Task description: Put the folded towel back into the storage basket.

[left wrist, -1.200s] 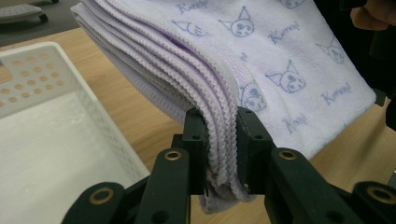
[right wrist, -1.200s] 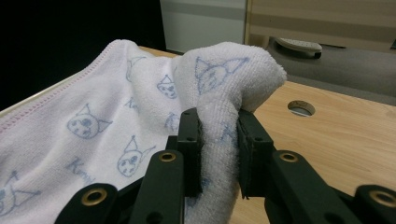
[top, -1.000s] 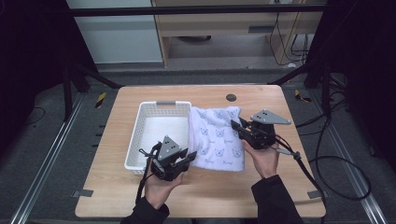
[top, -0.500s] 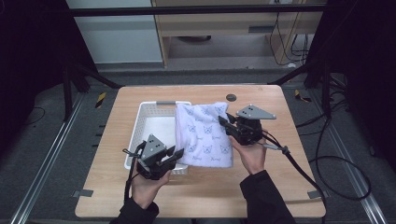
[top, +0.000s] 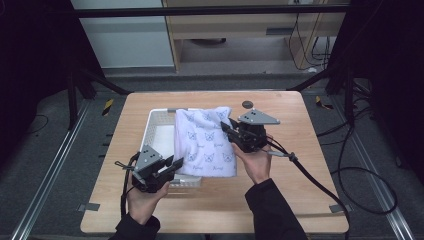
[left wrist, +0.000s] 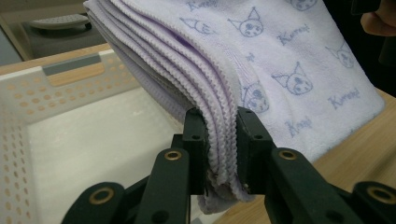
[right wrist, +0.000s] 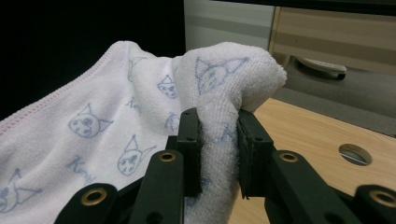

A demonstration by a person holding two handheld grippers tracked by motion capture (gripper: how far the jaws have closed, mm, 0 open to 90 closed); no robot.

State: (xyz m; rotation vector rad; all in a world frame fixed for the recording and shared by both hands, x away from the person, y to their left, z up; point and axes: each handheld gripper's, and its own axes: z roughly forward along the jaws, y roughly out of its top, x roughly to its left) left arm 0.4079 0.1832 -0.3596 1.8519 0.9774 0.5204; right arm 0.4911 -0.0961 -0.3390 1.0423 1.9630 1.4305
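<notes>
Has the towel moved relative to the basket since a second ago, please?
Yes. The towel, held by both tongs, has shifted left: it lay beside the basket and now hangs over its right half.

Folded towel (left wrist: 299, 70), pale lilac terry: a repeating print in blue-grey of a small cat-like face with pointed ears, each paired with a slanted script word. In the left gripper view the word begins "Kuro", and its ending blurs into the pile and cannot be read with certainty. In the right gripper view the same word runs partly out of sight at a fold, and in the high view the print (top: 205, 142) is too small to read.
</notes>
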